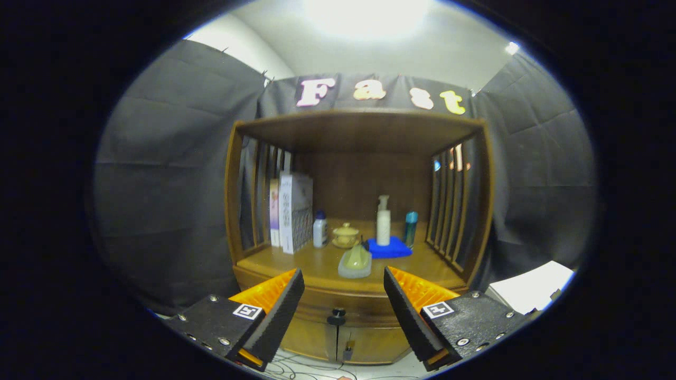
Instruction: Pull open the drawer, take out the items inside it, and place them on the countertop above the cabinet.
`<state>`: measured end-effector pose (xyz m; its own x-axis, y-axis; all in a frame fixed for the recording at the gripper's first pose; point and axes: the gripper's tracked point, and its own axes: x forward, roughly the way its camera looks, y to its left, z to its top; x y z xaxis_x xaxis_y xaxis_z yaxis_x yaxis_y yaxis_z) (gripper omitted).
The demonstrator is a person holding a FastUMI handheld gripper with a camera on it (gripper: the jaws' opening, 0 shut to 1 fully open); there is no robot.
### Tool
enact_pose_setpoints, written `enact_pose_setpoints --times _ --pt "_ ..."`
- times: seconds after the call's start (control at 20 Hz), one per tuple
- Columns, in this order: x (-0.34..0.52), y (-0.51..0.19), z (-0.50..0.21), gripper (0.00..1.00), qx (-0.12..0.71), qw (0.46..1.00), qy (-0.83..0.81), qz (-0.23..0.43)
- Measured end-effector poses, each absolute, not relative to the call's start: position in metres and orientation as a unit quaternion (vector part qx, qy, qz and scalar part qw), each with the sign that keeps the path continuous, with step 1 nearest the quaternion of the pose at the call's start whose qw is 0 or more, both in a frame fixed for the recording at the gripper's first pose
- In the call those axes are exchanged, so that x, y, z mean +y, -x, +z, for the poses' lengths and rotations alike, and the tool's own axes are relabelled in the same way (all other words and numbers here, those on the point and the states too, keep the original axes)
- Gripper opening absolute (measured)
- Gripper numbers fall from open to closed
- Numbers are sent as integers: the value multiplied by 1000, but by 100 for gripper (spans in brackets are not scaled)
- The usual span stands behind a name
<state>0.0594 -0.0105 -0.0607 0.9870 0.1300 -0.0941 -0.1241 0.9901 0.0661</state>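
While empty, tongs agape before drawer.

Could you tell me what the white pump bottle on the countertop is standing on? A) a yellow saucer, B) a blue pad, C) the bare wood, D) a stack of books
B: the white pump bottle stands on the blue pad, beyond the open gripper.

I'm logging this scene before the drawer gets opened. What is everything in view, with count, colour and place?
cabinet: one, brown wood, ahead of the gripper
drawer knob: one, dark, between the fingers
boxes: two, white and pinkish, countertop left
small bottle: one, white, beside the boxes
lidded cup: one, yellow, centre
pump bottle: one, white, on blue pad
teal bottle: one, right
soap-like block: one, greenish, front
gripper: one, jaws open, empty
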Motion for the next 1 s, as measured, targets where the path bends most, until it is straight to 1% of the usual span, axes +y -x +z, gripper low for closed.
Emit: enact_pose_setpoints --times 0.1,0.25,0.4,0.6,1.0 --pt "-11 -43 -40 94 26 998 -12 59" --pt "-22 -30 -29 94 20 999 42 9" --pt "-11 -30 -27 94 25 996 79 12" --pt "0 -28 -26 94 26 996 85 29" --pt "-8 -24 -21 94 21 997 72 24"
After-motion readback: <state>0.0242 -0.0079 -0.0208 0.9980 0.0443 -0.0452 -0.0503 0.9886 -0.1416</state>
